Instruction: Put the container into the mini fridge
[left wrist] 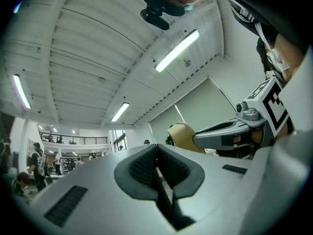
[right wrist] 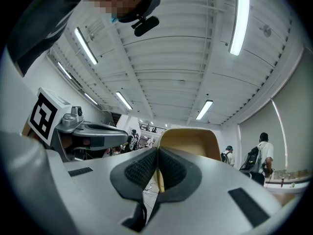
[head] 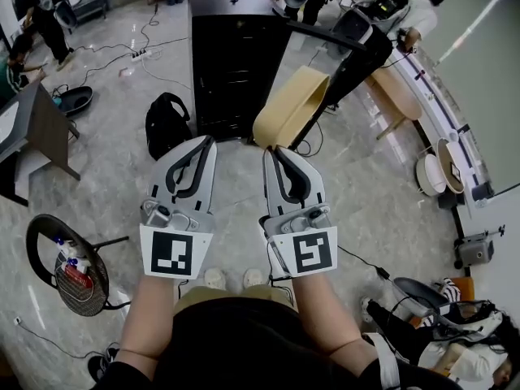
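Carriage was the step in hand: the right gripper (head: 277, 149) pinched the tan container (head: 294, 102) by its rim, just short of the black mini fridge (head: 234, 55). The left gripper (head: 209, 141) was pressed together, empty. Next, the container likely needed carrying forward into the fridge.

Count of things around the mini fridge (head: 236, 63)
There was one black mini fridge, one tan container (head: 296, 100) just in front of it, one black backpack (head: 166, 124) near its lower left corner, one white power strip (head: 138, 54) farther to its left, and two claws before it: the left claw (head: 206, 142) and the right claw (head: 273, 151).
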A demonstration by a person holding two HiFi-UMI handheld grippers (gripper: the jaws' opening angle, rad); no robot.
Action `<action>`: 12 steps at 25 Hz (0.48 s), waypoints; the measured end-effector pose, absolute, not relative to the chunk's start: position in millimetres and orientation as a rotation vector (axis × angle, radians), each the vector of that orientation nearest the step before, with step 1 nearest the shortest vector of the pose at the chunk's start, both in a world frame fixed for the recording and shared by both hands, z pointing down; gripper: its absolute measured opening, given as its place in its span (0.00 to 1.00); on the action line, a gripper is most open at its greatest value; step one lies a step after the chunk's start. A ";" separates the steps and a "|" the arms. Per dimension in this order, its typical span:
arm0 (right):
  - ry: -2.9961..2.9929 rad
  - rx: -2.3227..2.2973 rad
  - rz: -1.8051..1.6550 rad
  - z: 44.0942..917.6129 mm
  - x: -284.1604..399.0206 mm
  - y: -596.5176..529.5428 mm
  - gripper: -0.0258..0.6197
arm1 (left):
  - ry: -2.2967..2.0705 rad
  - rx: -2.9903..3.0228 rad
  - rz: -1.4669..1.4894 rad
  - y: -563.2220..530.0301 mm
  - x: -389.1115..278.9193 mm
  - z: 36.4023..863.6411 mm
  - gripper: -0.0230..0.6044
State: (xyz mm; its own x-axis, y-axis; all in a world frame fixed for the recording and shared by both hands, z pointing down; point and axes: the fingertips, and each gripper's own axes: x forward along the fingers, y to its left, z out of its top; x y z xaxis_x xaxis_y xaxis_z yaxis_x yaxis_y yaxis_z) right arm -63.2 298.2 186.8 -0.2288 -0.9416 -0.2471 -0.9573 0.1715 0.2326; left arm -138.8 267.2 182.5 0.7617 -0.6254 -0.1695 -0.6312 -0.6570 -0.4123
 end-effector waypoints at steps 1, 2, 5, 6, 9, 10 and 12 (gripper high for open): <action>2.356 -1.921 0.527 185.2 -66.3 298.0 0.10 | 0.943 -2.506 0.017 267.1 -141.7 182.5 0.07; 2.343 -1.920 0.520 183.8 -69.6 297.8 0.10 | 0.936 -2.507 0.017 267.2 -144.4 182.5 0.07; 2.307 -1.924 0.507 179.6 -78.4 299.5 0.10 | 0.922 -2.507 0.031 269.7 -151.9 181.4 0.07; 2.302 -1.927 0.506 179.0 -80.8 300.1 0.10 | 0.919 -2.505 0.035 270.2 -154.2 180.6 0.07; 2.325 -1.928 0.521 181.3 -89.4 301.0 0.10 | 0.916 -2.502 0.034 270.2 -161.9 178.6 0.07; 2.310 -1.920 0.518 178.5 -92.4 301.1 0.10 | 0.915 -2.502 0.034 270.7 -164.2 178.0 0.07; 2.286 -1.912 0.510 174.1 -97.4 301.8 0.10 | 0.913 -2.499 0.035 272.5 -168.7 176.7 0.07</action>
State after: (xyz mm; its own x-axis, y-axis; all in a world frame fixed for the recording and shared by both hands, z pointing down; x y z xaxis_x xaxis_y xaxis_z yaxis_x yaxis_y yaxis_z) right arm -97.4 301.8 174.1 -0.1958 -0.9330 -0.3018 -0.9728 0.1460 0.1797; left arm -168.7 272.5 176.7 0.7774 -0.6022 -0.1819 -0.6143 -0.6645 -0.4255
